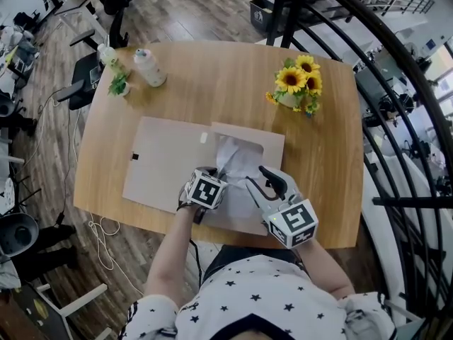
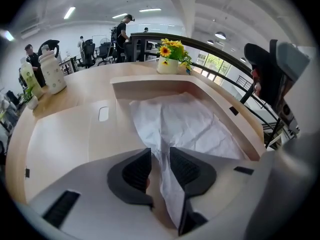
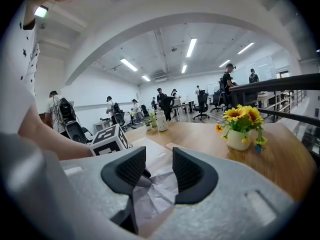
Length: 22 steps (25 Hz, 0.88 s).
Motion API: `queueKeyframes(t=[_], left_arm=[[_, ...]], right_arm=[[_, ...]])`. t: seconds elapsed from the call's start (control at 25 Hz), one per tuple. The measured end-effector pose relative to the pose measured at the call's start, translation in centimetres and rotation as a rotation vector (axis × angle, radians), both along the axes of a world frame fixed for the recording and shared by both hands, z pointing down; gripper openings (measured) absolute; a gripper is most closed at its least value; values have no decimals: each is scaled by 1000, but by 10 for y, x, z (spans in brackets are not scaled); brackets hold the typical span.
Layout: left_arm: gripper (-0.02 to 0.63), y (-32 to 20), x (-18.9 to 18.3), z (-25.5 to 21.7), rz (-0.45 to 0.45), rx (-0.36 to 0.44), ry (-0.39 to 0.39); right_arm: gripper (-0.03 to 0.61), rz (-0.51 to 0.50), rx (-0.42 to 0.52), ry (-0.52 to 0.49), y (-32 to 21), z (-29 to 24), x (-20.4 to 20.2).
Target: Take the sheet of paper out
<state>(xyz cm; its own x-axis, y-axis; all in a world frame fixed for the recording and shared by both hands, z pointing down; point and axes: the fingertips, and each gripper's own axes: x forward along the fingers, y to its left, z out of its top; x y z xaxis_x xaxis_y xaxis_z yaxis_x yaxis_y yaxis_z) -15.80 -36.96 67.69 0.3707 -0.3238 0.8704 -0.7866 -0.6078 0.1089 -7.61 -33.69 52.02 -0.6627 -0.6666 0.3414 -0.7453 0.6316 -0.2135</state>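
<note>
Sheet of paper: crumpled, lying inside open cardboard box at near edge of tabletop; not yet lifted out.
Raised fold straddled by left gripper, jaws apart, grip not judged made.
Right gripper held alongside, jaws apart, nothing clamped.
Sunflower pot placed toward far right corner, bottle toward far left.
Open office with wooden floor seen around.

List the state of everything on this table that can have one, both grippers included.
Cardboard box: lying flat, lid flipped open.
Sheet of paper: crumpled, still inside the box.
Left gripper: jaws apart, a ridge of the paper standing between them.
Right gripper: jaws apart, gripping nothing, over the paper.
White bottle: upright.
Sunflower pot: upright.
</note>
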Motion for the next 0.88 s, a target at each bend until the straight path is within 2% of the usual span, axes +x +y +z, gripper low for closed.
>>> queueKeyframes(t=[0.48, 0.6, 0.76, 0.88], left_arm=[[40, -6, -7, -2, -39, 21, -19], [24, -2, -12, 5, -58, -11, -39], [11, -11, -12, -4, -66, 46, -35], [9, -7, -18, -2, -82, 36, -41]], right_arm=[[149, 27, 11, -9, 2, -2, 9], [150, 41, 12, -13, 5, -3, 14], [149, 52, 17, -15, 13, -4, 17], [150, 62, 25, -17, 17, -6, 21]])
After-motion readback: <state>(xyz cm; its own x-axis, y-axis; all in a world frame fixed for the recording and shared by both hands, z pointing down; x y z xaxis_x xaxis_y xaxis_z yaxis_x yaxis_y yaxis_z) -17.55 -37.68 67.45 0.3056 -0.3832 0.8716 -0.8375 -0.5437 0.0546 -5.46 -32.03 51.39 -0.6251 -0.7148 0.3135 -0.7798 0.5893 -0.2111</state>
